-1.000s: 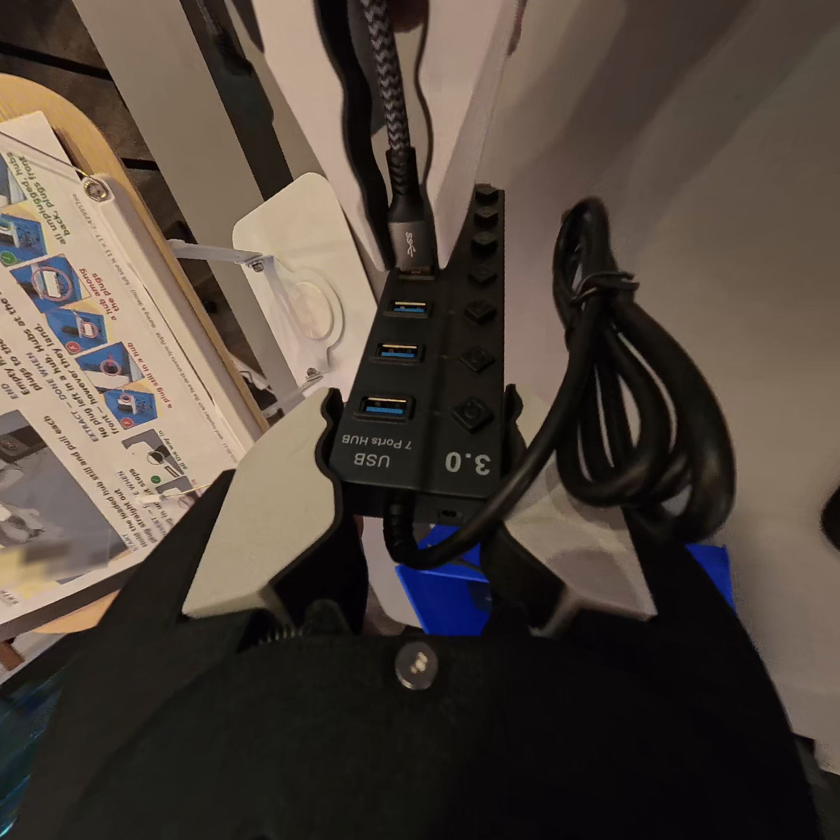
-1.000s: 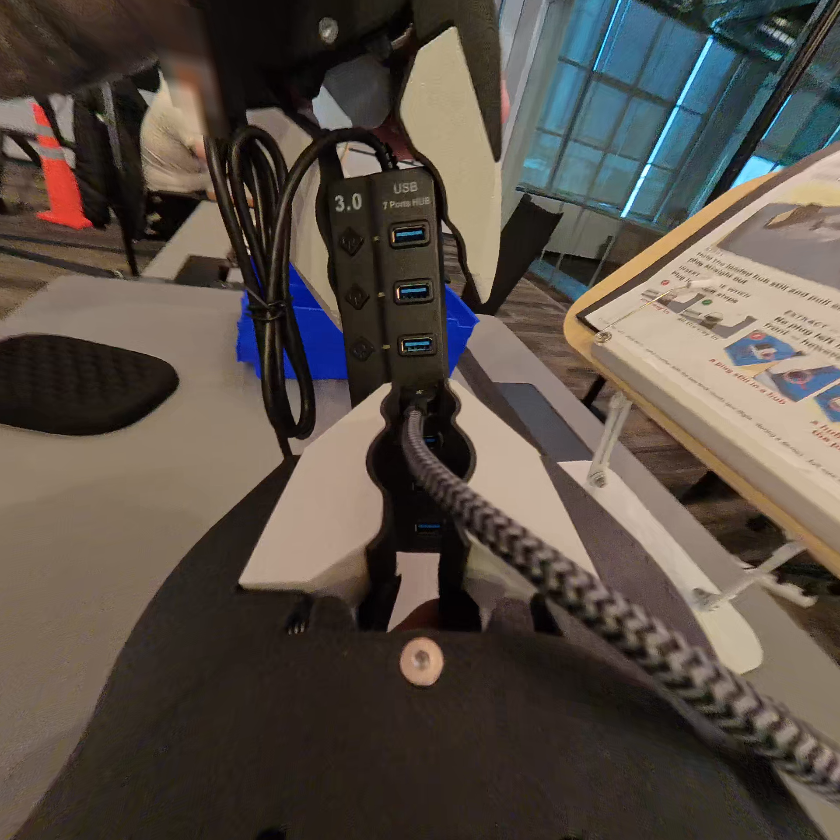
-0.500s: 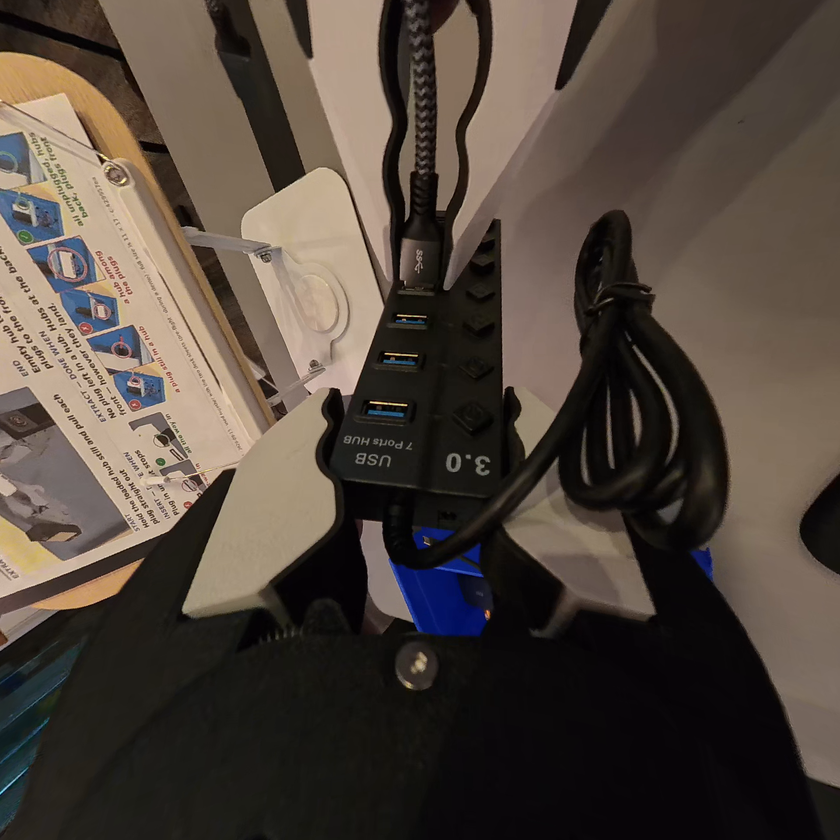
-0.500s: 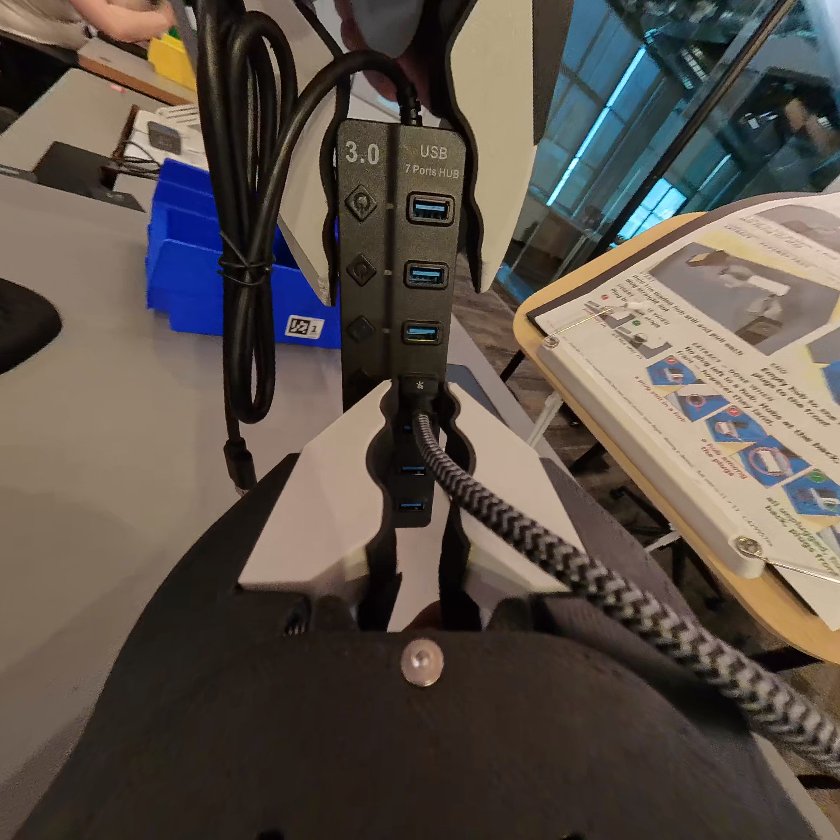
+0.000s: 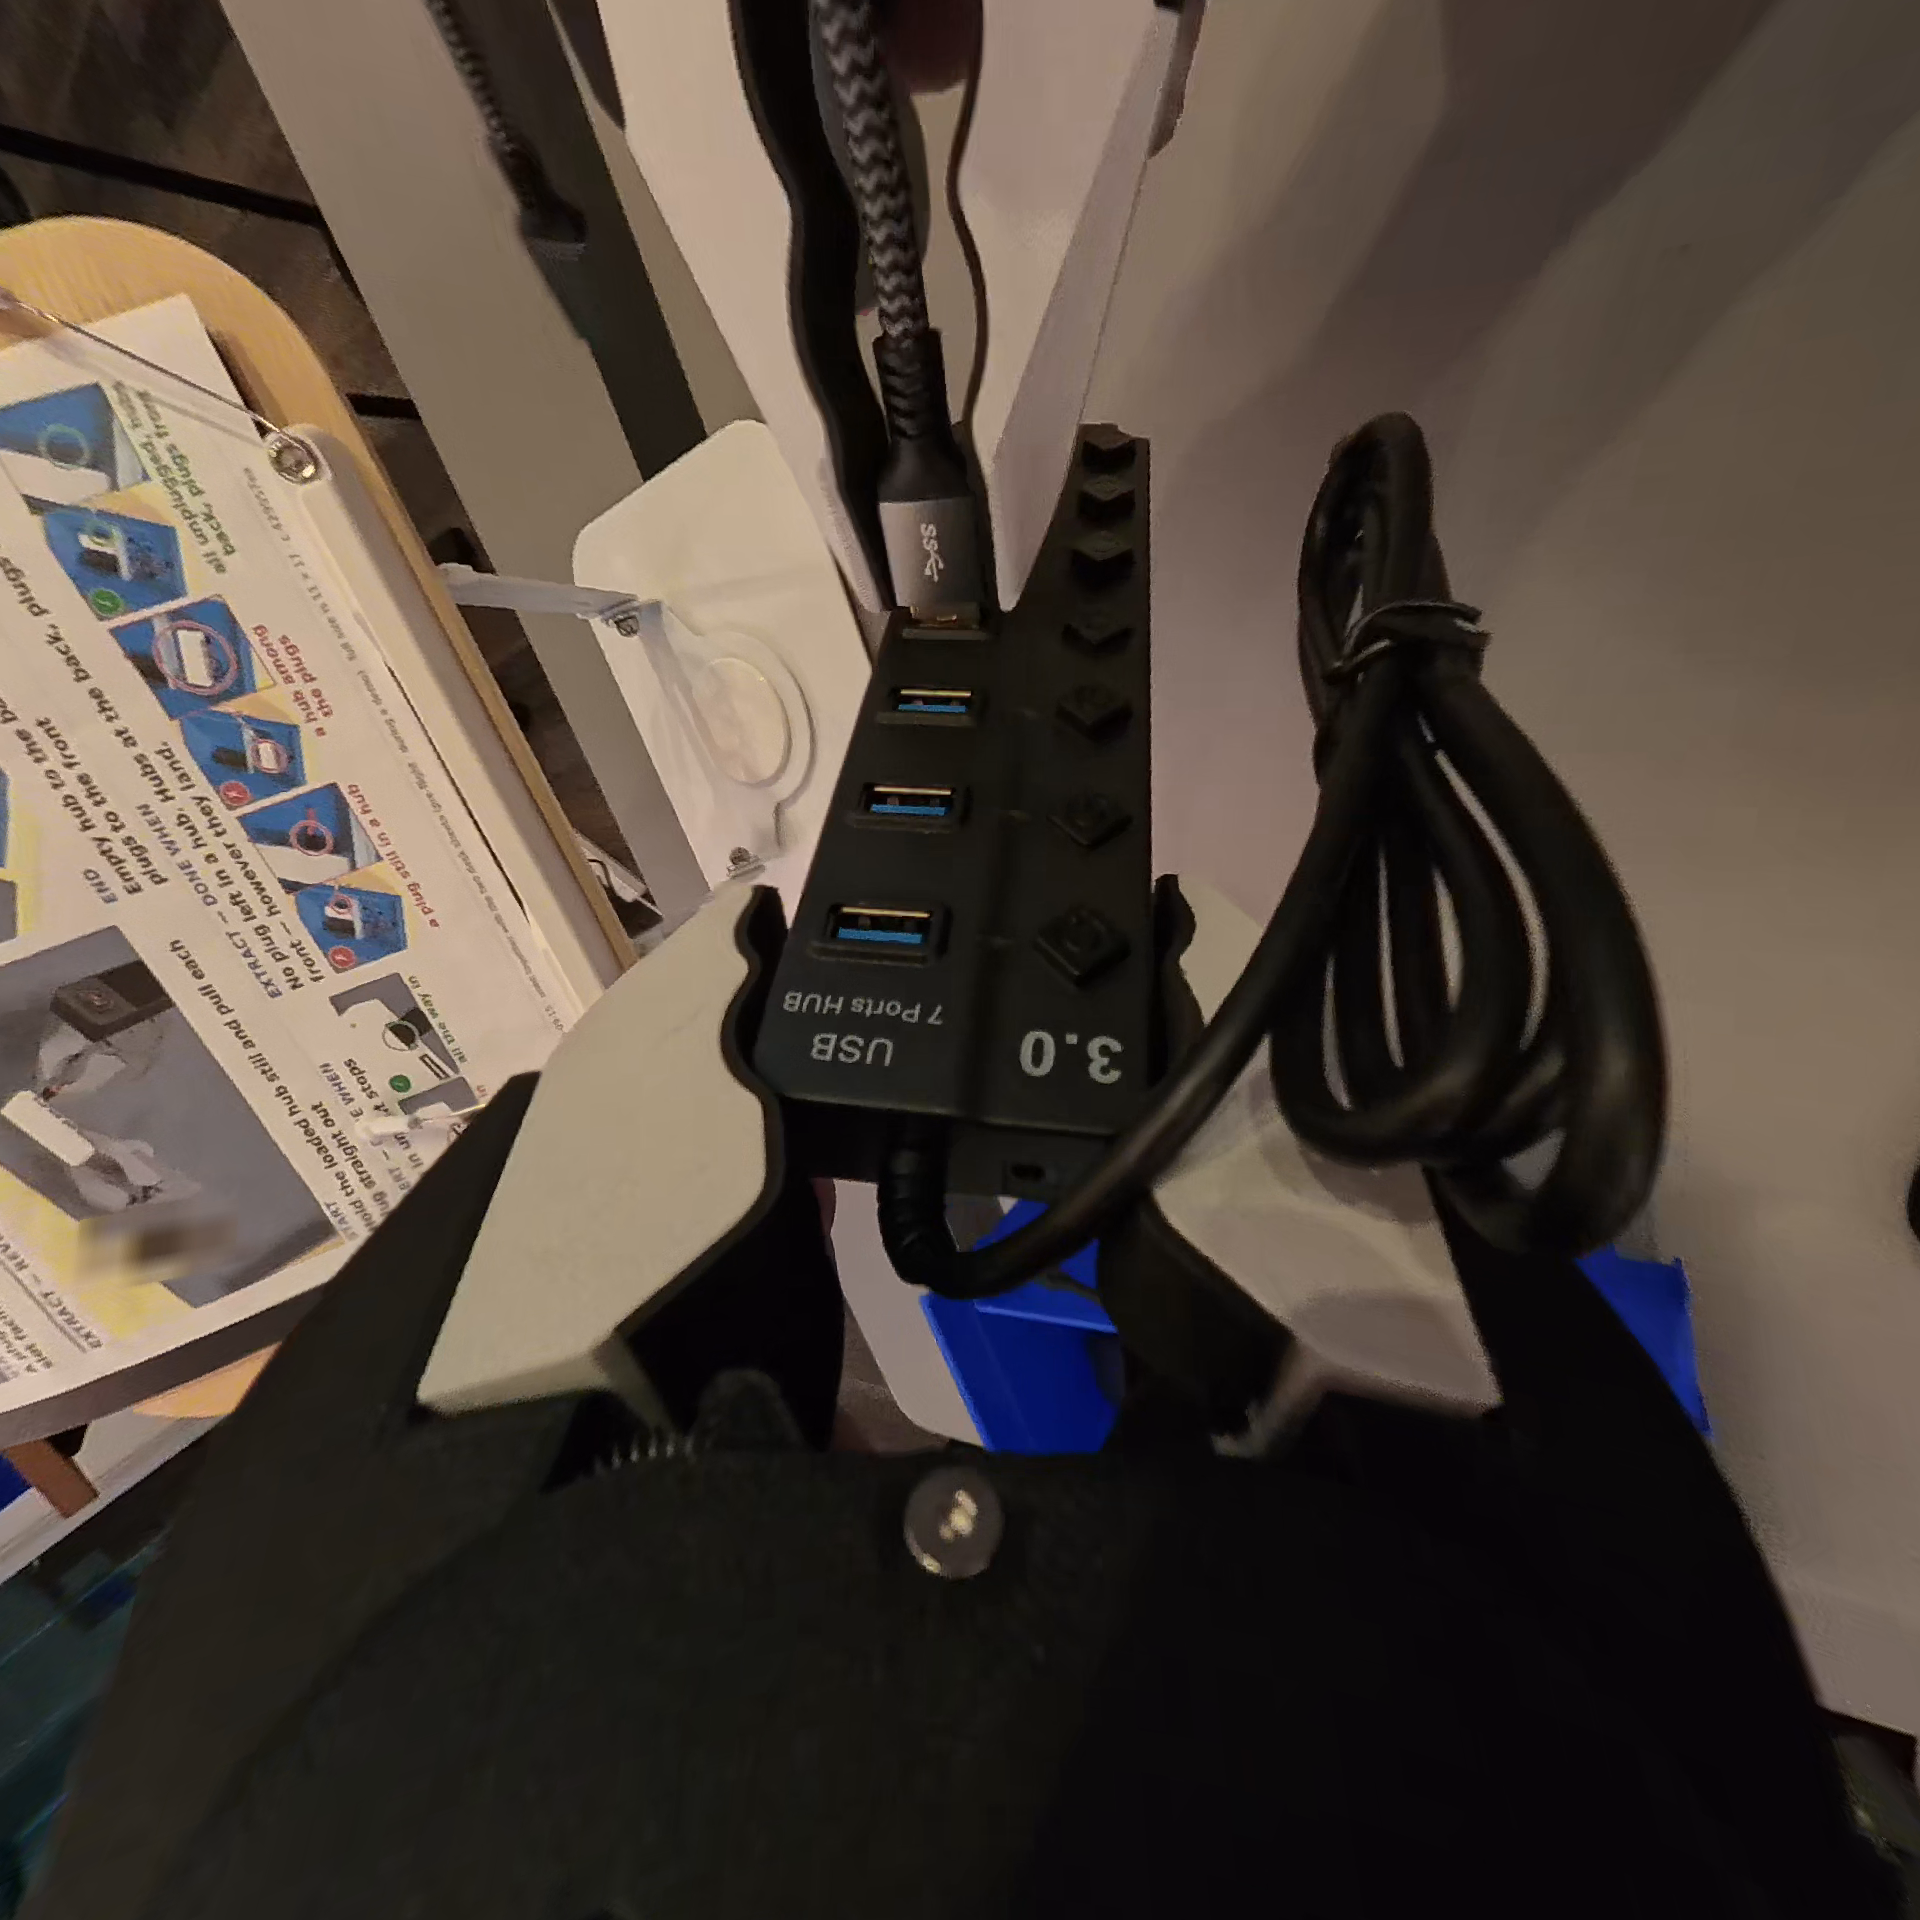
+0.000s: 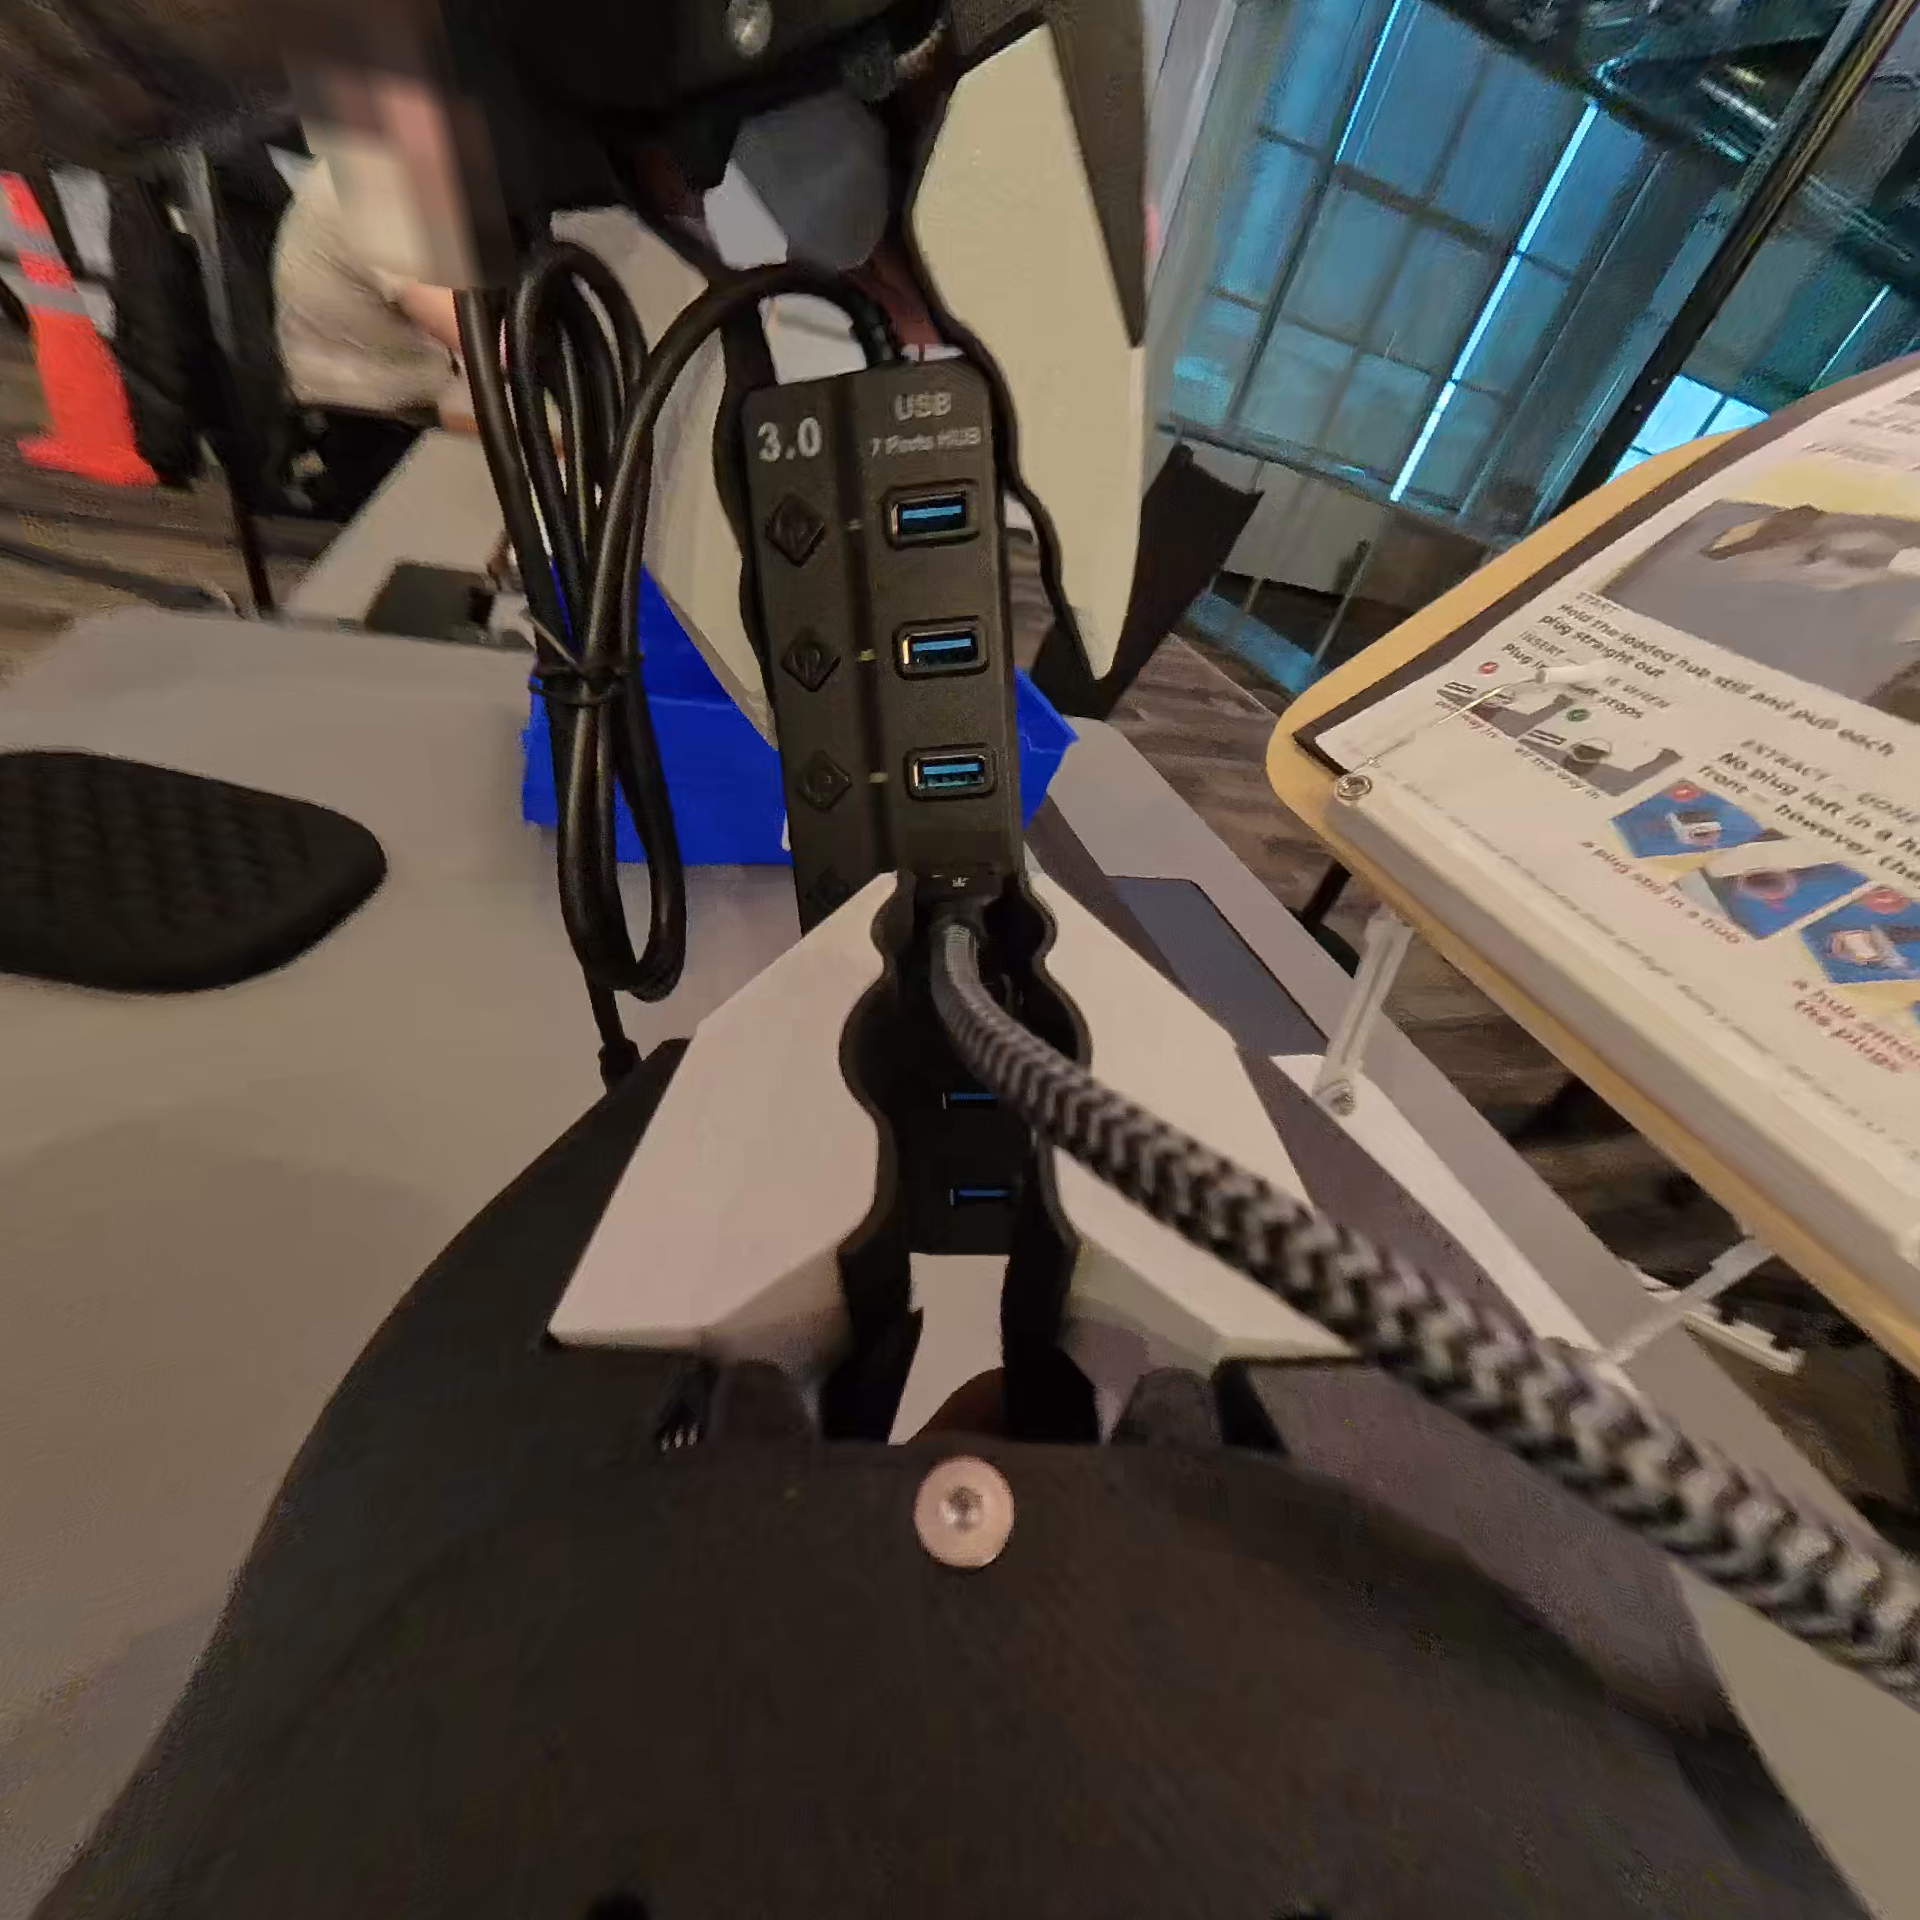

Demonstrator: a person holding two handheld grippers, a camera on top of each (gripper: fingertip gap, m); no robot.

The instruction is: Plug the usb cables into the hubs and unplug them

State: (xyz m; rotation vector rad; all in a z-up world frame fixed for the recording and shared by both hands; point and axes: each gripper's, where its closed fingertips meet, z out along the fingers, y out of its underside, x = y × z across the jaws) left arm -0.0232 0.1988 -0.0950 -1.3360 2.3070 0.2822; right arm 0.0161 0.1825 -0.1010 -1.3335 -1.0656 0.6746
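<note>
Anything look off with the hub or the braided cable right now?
Nothing stands out. The left gripper clamps the black hub squarely at its labelled end; the right gripper holds the braided cable's plug straight at the fourth port. The hub's own cord hangs tied in a bundle.

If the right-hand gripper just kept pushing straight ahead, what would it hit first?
The black USB hub, most likely. The right gripper is shut on a braided cable's plug, which already sits at a hub port, so little free way remains.
</note>
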